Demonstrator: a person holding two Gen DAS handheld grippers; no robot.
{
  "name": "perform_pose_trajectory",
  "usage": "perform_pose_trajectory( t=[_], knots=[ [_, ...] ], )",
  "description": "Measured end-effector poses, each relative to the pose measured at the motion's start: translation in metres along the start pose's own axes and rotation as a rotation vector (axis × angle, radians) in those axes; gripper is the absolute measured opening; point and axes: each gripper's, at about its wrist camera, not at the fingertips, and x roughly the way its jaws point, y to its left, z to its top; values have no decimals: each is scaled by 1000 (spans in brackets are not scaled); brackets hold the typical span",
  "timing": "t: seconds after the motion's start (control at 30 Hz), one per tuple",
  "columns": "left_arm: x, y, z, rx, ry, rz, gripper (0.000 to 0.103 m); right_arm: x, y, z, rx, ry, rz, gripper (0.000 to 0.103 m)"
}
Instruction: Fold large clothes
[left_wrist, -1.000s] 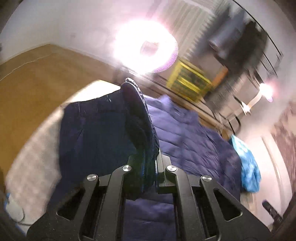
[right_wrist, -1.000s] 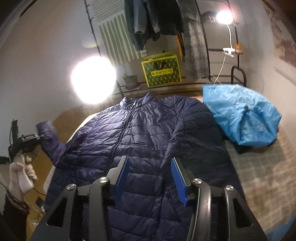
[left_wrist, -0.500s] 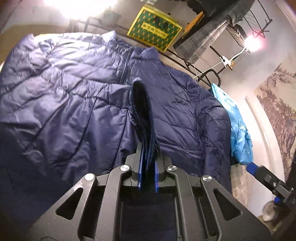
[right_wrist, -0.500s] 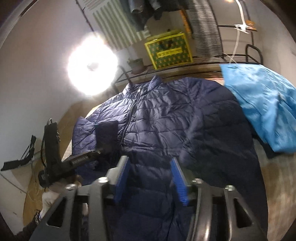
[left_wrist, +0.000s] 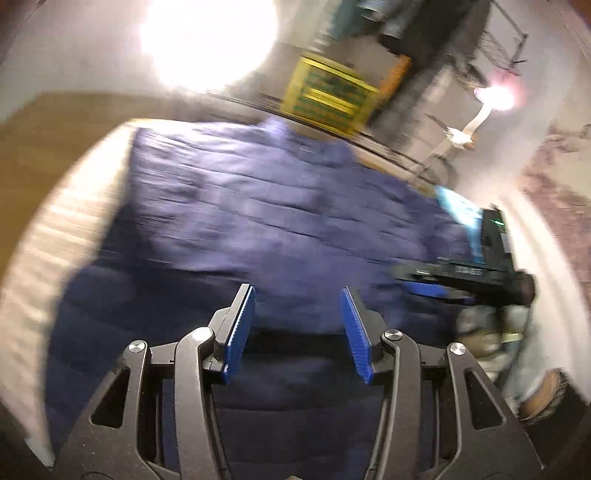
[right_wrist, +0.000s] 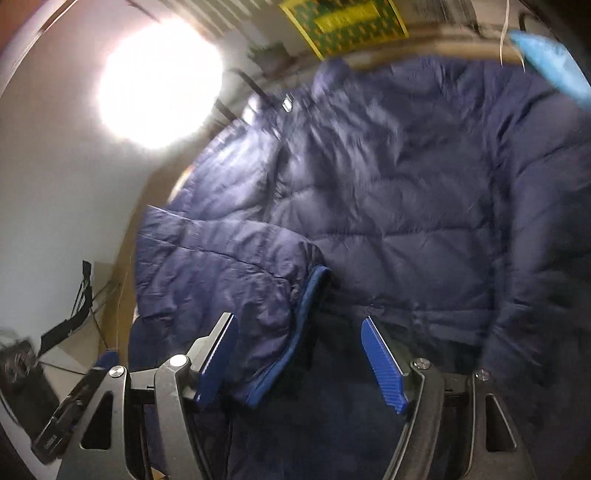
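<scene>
- The navy jacket (right_wrist: 388, 192) is the largest thing and the landmark. It lies front up and spread over a pale checked surface (left_wrist: 70, 206), maybe a bed or a worktop; I cannot tell which. Its collar points to the yellow-green crate (left_wrist: 328, 96) at the far side.
- The main change is the sleeve (right_wrist: 221, 266). Half a second ago the left tongs pinched its cuff in the air above the jacket; now the sleeve lies folded across the jacket's lower front.
- I judge that the first sleeve fold is done. The other sleeve, toward the light blue garment (right_wrist: 550, 55), looks not yet folded.
- The left tongs (left_wrist: 297, 328) are released, the blue pads wide apart with nothing between, above the jacket's hem side.
- The right tongs (right_wrist: 299, 365) are also spread apart. The cuff (right_wrist: 295, 332) sits between the pads, but they do not press it.
- The shell is smooth and slightly shiny, quilted in puffy horizontal bands, so it looks slippery and springy. The cuff edge shows a brighter blue trim.
</scene>
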Motion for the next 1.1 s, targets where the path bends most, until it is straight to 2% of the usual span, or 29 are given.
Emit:
perform_pose_trajectory(
  t=[0.07,0.13,0.2,0.23,0.27,0.43,0.53,0.63,0.7,0.87,0.93,1.03,1.1],
  knots=[
    [1,30,2,-33,7,67,49,15,1,4,4,24,9,66],
    [8,63,5,-80,25,94,48,25,7,7,-21,37,-1,52],
    [18,84,5,-103,49,114,45,33,17,12,-67,46,-22,23],
    [24,94,4,-110,58,127,43,35,21,16,-89,41,-29,17],
    [28,100,4,-112,63,153,42,36,26,22,-112,29,-42,7],
    [46,121,2,-117,67,270,41,10,48,63,-242,-126,-168,3],
    [58,134,-2,-131,98,307,41,-8,43,92,-237,-243,-241,3],
    [63,143,-7,-144,116,312,41,2,25,109,-186,-216,-241,3],
    [60,141,-7,-135,114,315,41,15,23,110,-198,-194,-246,3],
    [48,131,1,-118,83,316,41,27,12,119,-193,-167,-245,3],
    [39,125,5,-111,58,307,41,36,1,122,-160,-136,-271,3],
    [23,114,10,-89,23,294,41,42,-8,114,-171,-122,-336,4],
    [13,109,14,-86,3,284,41,44,-13,113,-175,-116,-348,5]
  ],
)
